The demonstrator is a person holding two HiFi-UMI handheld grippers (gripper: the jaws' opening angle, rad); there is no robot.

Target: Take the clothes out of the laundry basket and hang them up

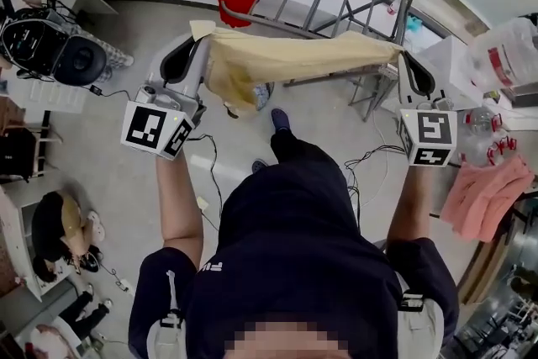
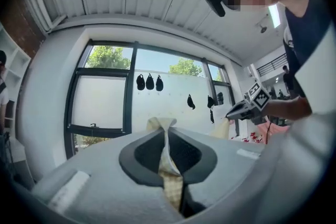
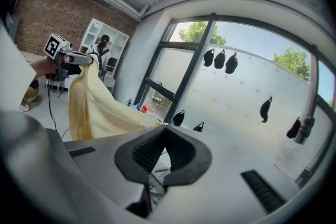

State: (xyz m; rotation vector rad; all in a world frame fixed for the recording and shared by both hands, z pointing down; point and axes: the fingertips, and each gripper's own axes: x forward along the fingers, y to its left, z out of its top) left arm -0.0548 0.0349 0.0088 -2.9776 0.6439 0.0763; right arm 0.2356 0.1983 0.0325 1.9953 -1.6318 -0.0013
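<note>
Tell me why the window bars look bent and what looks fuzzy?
Left gripper view: the wide lens bows the window, and the edges go black. Right gripper view: same bend, with bright daylight outside. Head view: sharp and evenly lit; the fuzzy patch was added afterwards.

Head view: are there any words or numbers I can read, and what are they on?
No text can be read.
Sleeve: small white print, too blurred to read.
Left cube, right cube: black square patterns only, no letters.
</note>
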